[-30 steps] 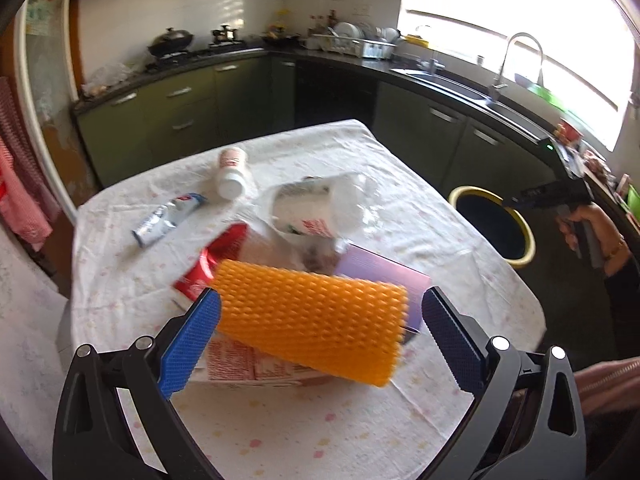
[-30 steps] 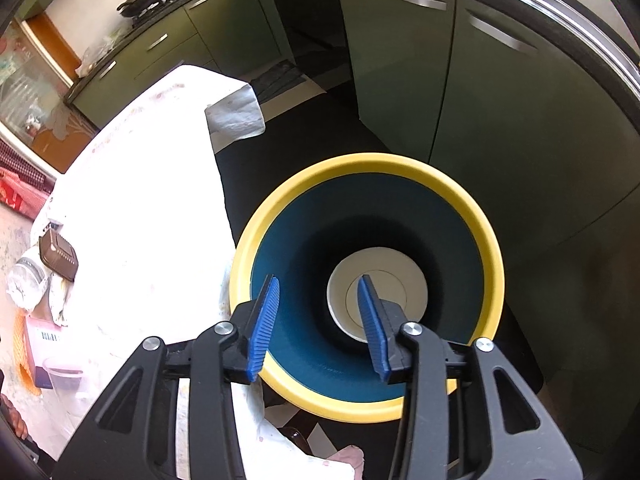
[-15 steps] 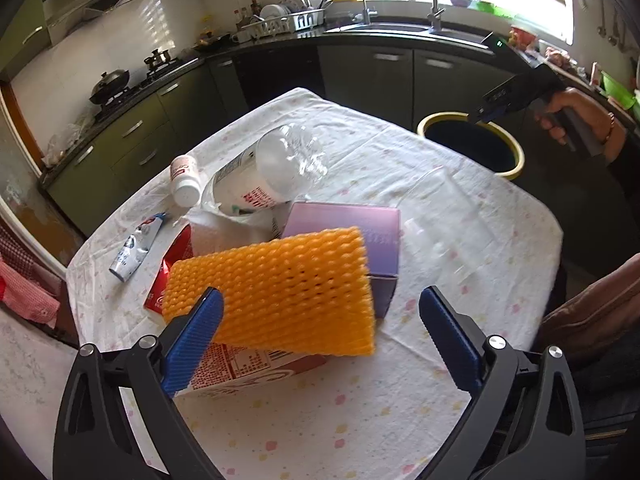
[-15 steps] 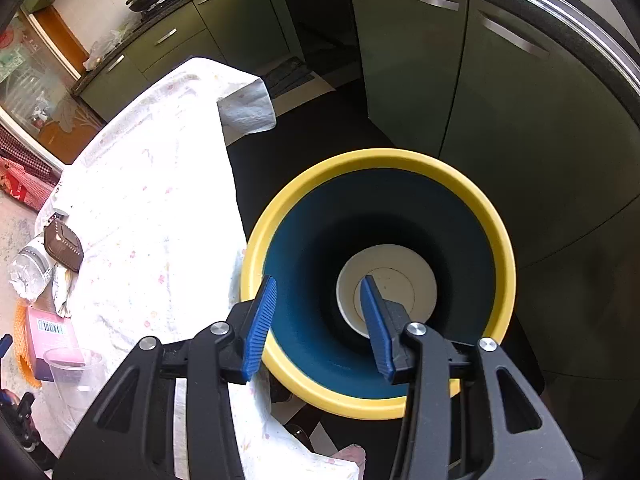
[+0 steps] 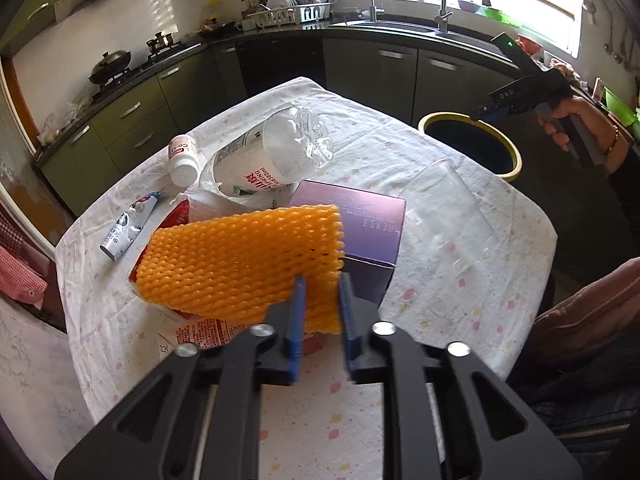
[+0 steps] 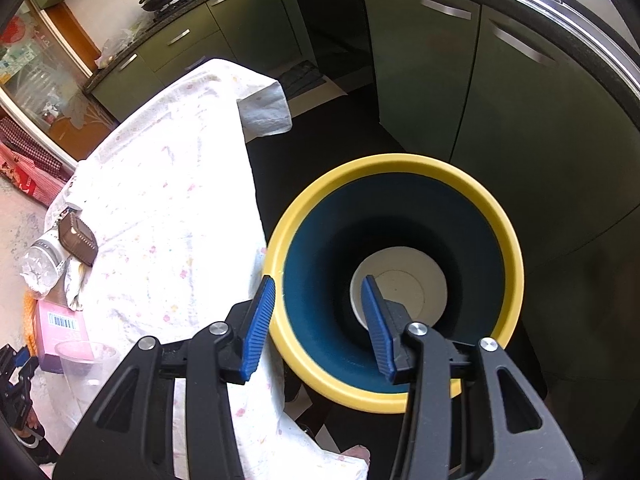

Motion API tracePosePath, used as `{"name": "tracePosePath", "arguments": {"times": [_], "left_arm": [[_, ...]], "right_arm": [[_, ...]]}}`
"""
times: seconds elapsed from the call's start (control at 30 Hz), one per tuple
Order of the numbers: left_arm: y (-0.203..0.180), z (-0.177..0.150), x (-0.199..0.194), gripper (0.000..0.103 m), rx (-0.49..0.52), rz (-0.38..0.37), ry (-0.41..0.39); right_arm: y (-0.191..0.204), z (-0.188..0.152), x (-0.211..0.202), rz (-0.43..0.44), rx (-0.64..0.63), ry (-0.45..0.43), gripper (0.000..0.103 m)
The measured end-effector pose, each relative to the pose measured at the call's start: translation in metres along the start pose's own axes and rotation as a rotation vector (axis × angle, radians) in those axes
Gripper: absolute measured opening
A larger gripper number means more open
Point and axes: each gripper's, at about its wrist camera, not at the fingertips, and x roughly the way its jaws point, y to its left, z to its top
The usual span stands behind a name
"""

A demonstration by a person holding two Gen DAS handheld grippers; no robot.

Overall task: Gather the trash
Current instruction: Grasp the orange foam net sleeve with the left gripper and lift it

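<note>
1. Left wrist view, nearest first: the left gripper (image 5: 322, 312) has just been closing, and its blue pads now pinch the near corner of the orange foam net (image 5: 240, 264), which was lying loose between wide jaws a second ago.
2. Behind the net, at about one o'clock, sits the purple box (image 5: 372, 232); under the net at seven o'clock a red printed carton (image 5: 200, 326) pokes out.
3. Further on, at twelve o'clock, lies the clear plastic bottle (image 5: 276, 156), with a small white pill bottle (image 5: 182, 158) at eleven and a squeezed tube (image 5: 126, 228) at ten.
4. A clear cup (image 5: 444, 204) lies on its side on the tablecloth (image 5: 460, 292) at two o'clock.
5. Beyond the table edge stands the yellow-rimmed bin (image 6: 394, 280); the right gripper (image 6: 320, 312) hovers above it, jaws partly apart and empty.
6. I judge the net is now secured, so lifting and carrying it to the bin comes next.
</note>
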Motion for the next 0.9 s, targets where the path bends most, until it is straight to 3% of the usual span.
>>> {"name": "tracePosePath", "arguments": {"times": [0.27, 0.6, 0.9], "left_arm": [[-0.004, 0.004, -0.026, 0.006, 0.003, 0.029, -0.056], [-0.007, 0.022, -0.079, 0.006, 0.02, 0.122, -0.192], [-0.033, 0.049, -0.109, 0.006, 0.085, 0.111, -0.283]], "right_arm": [[0.011, -0.02, -0.016, 0.037, -0.023, -0.036, 0.043], [0.013, -0.033, -0.032, 0.056, -0.028, -0.068, 0.044], [0.003, -0.041, -0.043, 0.075, -0.016, -0.095, 0.044]]}}
